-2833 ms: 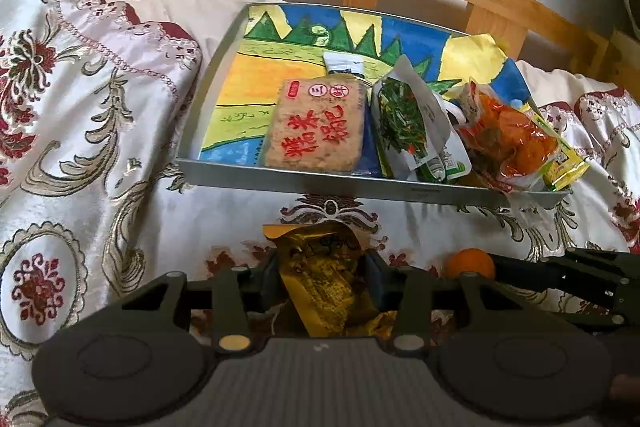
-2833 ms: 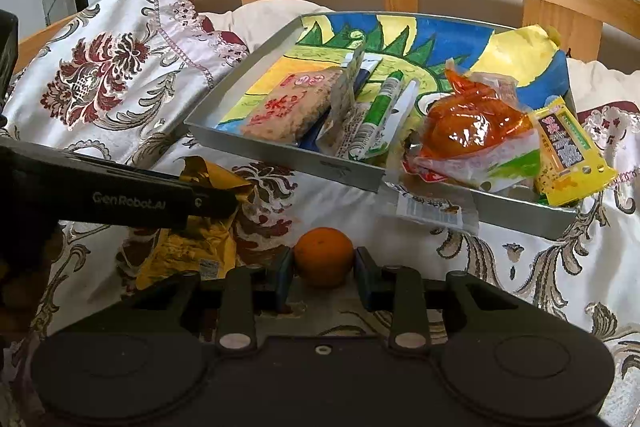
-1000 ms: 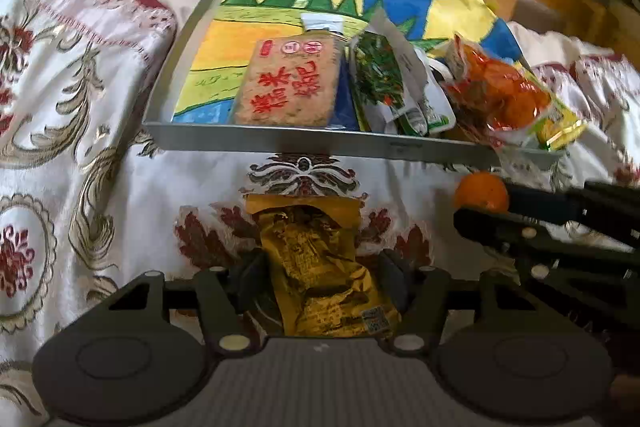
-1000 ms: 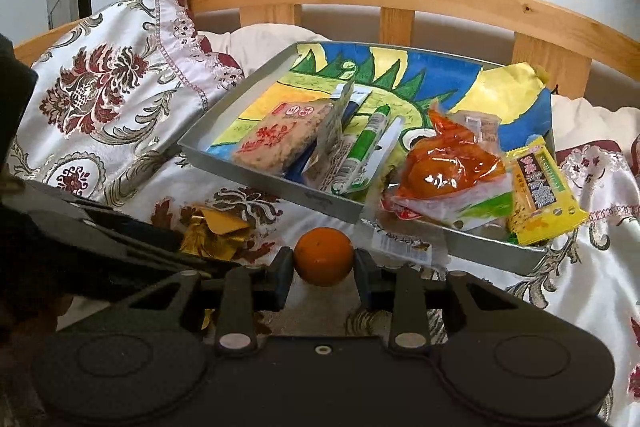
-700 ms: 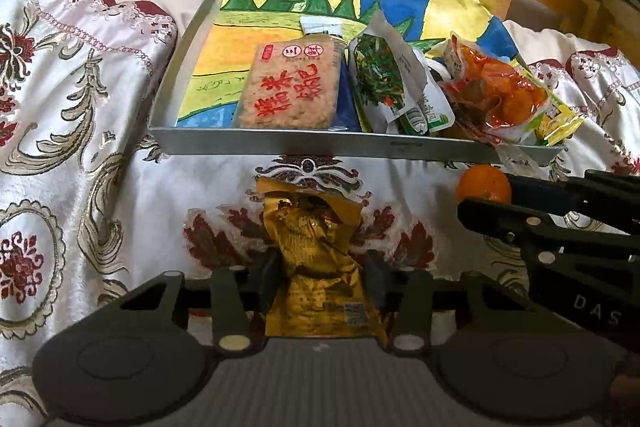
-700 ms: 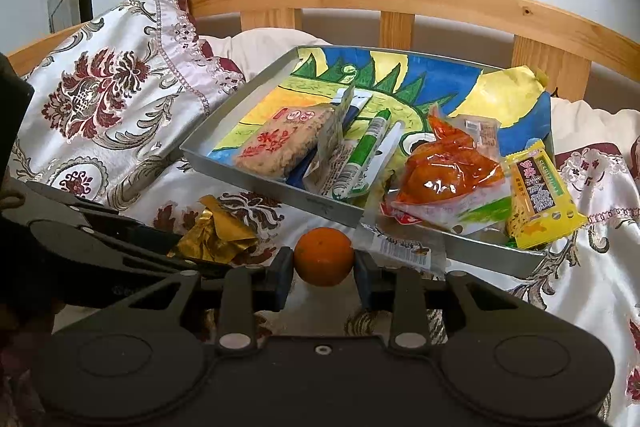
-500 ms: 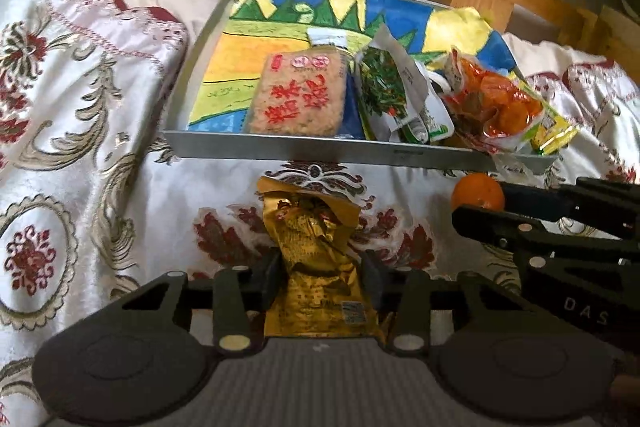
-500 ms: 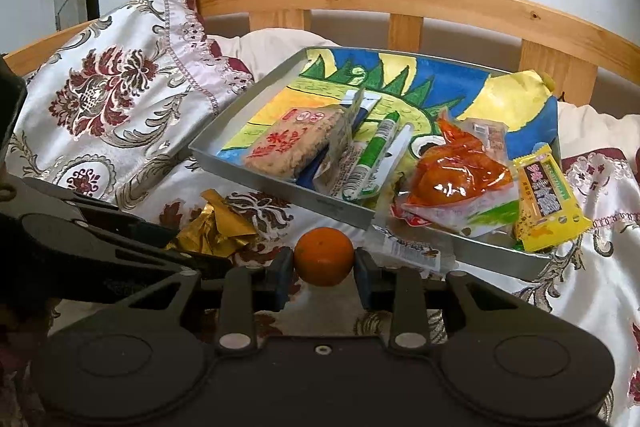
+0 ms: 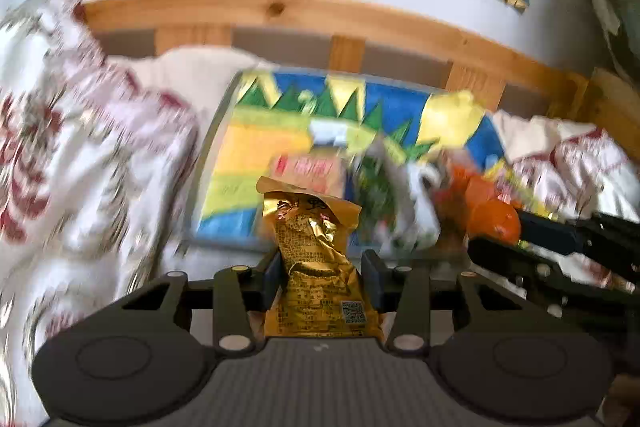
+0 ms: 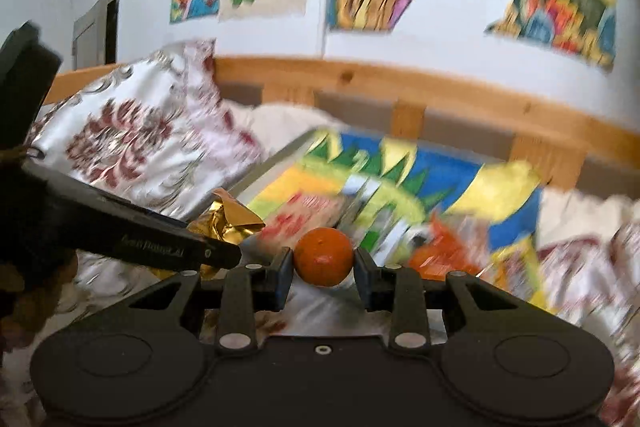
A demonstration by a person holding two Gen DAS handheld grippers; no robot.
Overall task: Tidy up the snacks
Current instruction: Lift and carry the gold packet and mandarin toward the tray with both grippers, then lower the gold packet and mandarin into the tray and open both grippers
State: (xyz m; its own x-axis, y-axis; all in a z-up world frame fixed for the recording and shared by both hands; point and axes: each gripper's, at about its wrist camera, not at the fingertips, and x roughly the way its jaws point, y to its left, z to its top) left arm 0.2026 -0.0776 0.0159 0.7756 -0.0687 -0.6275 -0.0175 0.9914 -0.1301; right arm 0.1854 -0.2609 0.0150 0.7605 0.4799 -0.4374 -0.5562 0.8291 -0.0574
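Now | gold packet (image 9: 320, 259) pinched in left hand-held gripper (image 9: 322, 273) | orange (image 10: 324, 256) between right's fingers (image 10: 280, 277)

The left gripper (image 9: 322, 267) is black plastic. Near the camera it has a wide body with a ribbed grey strip in the middle and a big round bump with a ring on each side. Two black bars run to the flat fingers (image 9: 273, 275), each with a small pale round screw.

The right gripper (image 10: 323, 277) looks the same, but its middle is smooth black with one tiny screw.

From the side, the left gripper's long black finger has small blurry pale letters on it.
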